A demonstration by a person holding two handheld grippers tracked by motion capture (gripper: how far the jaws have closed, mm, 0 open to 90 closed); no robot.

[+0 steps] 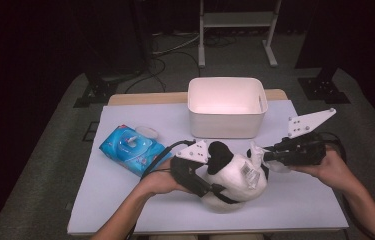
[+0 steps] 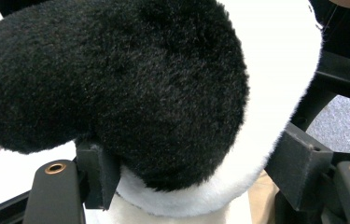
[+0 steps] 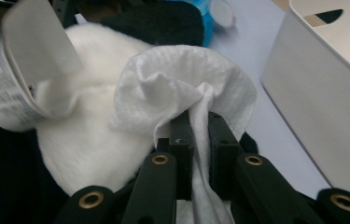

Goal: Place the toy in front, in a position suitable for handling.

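Left gripper point(image 1: 214, 176) clamped plush panda point(image 1: 235, 177) near the desk's point(image 1: 100, 200) front edge, right gripper point(image 1: 270, 156) alongside | left gripper view: jaws pressed panda's fur point(image 2: 163, 93) | right gripper view: jaws pinched white wipe point(image 3: 186, 88) against panda.

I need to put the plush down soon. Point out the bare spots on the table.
Bare patches: the white table near the front left corner, below the blue wet-wipe pack; the front right, below the right gripper; and the strip left of the white plastic bin. The middle is crowded by the black-and-white plush toy and the left gripper.
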